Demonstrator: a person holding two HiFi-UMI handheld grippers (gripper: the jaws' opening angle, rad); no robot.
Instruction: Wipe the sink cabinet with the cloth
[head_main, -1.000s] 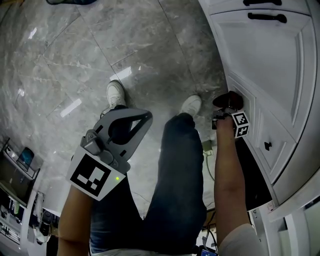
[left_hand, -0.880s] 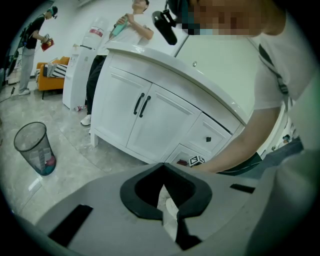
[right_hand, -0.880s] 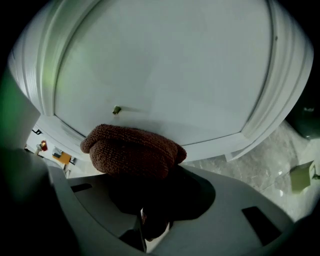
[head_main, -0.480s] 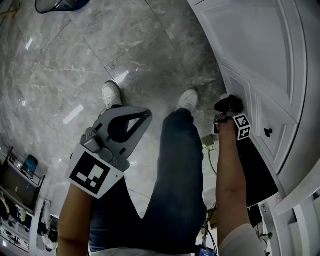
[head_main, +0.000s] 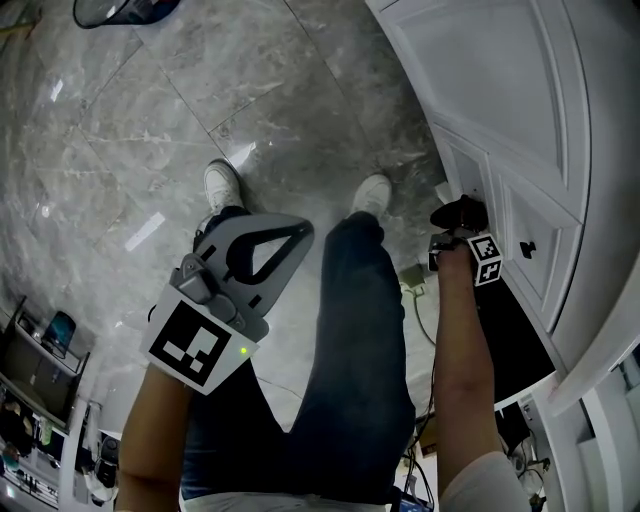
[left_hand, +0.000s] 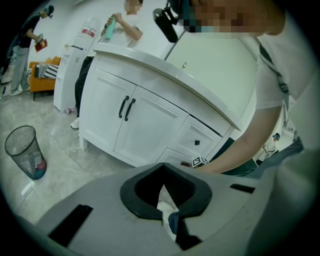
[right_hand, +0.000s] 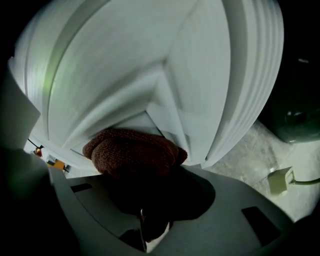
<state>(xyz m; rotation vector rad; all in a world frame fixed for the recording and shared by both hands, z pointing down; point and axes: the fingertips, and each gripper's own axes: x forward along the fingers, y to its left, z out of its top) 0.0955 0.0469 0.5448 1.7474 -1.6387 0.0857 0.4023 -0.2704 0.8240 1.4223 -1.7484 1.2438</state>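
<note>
A brown knitted cloth (right_hand: 132, 152) is bunched between the jaws of my right gripper (head_main: 456, 222), which is shut on it. The cloth (head_main: 458, 211) presses against a low panel of the white sink cabinet (head_main: 520, 110), close to the floor. In the right gripper view the moulded cabinet front (right_hand: 125, 65) fills the frame right behind the cloth. My left gripper (head_main: 292, 234) hangs over the person's left thigh, away from the cabinet, shut and holding nothing. The left gripper view looks across at the cabinet doors (left_hand: 145, 120) with black handles.
The person's legs and white shoes (head_main: 225, 185) stand on grey marble floor beside the cabinet. A white plug with a cable (right_hand: 280, 181) lies on the floor by the cabinet's foot. A mesh bin (left_hand: 25, 152) stands off to the left. Other people stand far behind.
The right gripper with the cloth has slid a little along the cabinet's lower panel. The left gripper has drifted slightly up and right.
</note>
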